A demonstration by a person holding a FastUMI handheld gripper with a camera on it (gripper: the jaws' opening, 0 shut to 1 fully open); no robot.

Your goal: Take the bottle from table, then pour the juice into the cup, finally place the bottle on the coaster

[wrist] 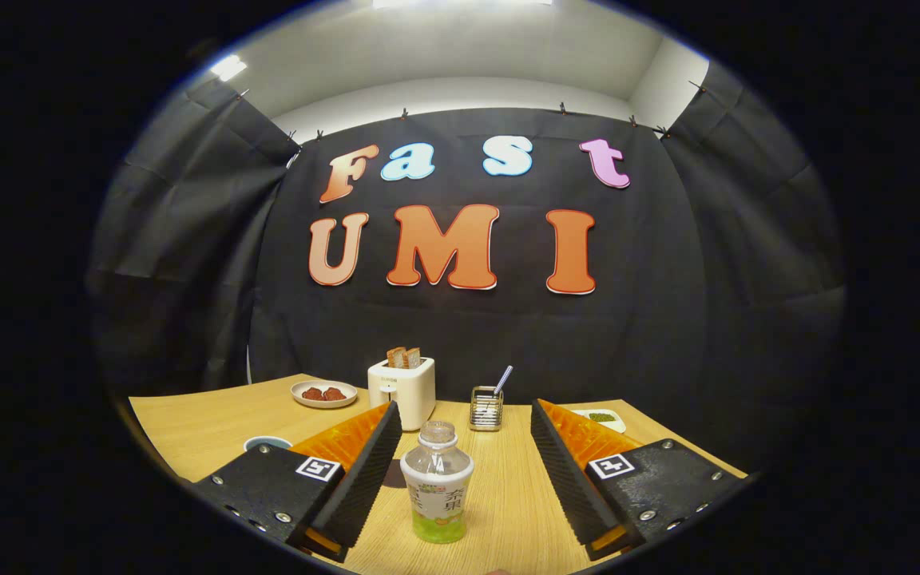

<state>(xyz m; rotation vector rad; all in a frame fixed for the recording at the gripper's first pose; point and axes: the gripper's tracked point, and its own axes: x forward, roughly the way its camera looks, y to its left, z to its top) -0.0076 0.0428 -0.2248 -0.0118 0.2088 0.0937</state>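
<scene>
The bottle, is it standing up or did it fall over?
Standing up. The bottle sits upright on the table, neck on top, between the open gripper's fingers, neither touching it.

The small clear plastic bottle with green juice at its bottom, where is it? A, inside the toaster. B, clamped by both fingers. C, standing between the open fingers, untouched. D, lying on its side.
C: the small clear plastic bottle stands upright on the wooden table between the gripper fingers, with gaps either side.

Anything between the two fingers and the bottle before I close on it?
No. In the gripper view the bottle stands upright on the table between the open gripper fingers, touching neither; only bare tabletop shows in the gaps on both sides.
</scene>
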